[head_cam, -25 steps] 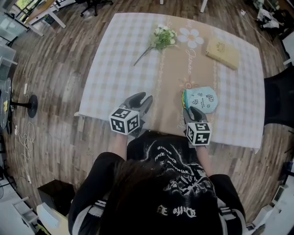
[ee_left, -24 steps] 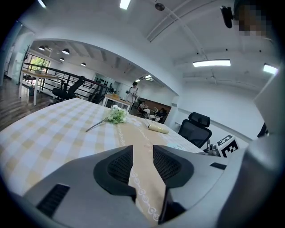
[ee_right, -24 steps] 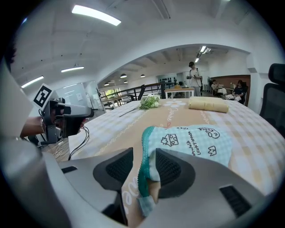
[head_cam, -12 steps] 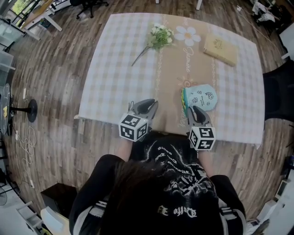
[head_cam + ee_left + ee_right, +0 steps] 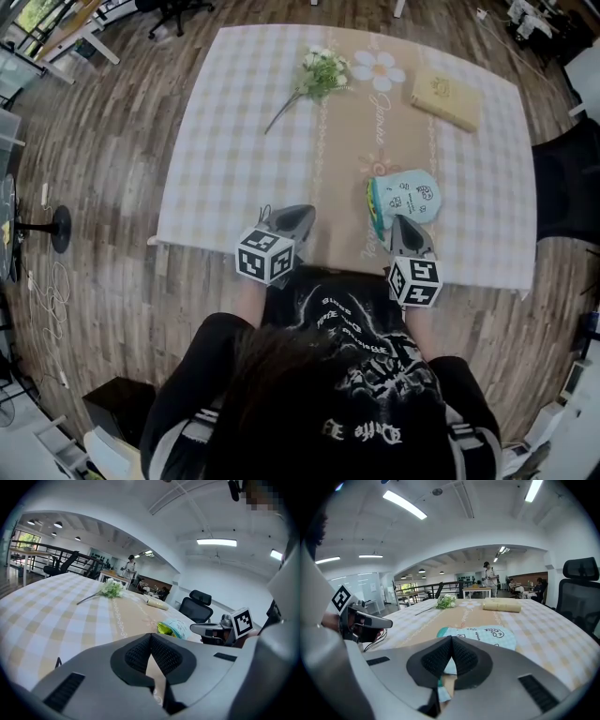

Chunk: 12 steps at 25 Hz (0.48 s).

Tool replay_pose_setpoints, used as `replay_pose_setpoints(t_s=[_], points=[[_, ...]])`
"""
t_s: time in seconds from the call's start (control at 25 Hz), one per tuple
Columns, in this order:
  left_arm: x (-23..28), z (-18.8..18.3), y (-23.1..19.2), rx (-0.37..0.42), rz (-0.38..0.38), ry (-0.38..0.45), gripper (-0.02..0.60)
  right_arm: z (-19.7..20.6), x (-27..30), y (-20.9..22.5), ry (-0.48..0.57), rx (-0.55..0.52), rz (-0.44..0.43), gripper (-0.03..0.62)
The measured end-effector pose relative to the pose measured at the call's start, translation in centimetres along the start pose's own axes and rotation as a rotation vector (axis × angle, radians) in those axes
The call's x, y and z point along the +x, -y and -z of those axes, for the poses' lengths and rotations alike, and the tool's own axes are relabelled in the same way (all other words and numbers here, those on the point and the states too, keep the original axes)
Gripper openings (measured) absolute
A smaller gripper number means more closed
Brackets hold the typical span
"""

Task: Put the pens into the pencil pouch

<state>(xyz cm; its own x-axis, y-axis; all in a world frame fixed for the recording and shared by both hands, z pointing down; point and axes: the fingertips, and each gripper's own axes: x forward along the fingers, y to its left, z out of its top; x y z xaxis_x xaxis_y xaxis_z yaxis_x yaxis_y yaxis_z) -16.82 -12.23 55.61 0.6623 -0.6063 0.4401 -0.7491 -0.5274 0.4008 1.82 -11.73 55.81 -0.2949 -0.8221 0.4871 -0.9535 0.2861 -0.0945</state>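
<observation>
Bright, even light from ceiling strips (image 5: 220, 542) — soft shadows. Fisheye bends the edges; dark vignette rings both gripper views

I see off-task only | surface (image 5: 234, 122): checked cloth, tan centre strip | flower sprig (image 5: 319, 73) lying flat on far side | daisy print (image 5: 380, 67) just right of it | yellowish flat item (image 5: 446, 97) near far right corner, can't ID | black office chair (image 5: 567, 192) off right edge | wood floor (image 5: 103, 187) | round-base stand (image 5: 52, 228) on floor, left
</observation>
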Motion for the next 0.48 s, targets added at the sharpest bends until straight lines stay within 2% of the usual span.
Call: replay_pose_setpoints(t_s=[0.16, 0.48], points=[[-0.4, -1.7, 1.0, 0.003, -0.014, -0.001, 0.020, -1.6, -1.1, -0.2, -0.005, -0.002, -0.012, 0.008], [1.2, 0.6, -0.1, 0.053, -0.014, -0.043, 0.020, 0.1, 0.1, -0.5, -0.025, -0.034, -0.007, 0.008]])
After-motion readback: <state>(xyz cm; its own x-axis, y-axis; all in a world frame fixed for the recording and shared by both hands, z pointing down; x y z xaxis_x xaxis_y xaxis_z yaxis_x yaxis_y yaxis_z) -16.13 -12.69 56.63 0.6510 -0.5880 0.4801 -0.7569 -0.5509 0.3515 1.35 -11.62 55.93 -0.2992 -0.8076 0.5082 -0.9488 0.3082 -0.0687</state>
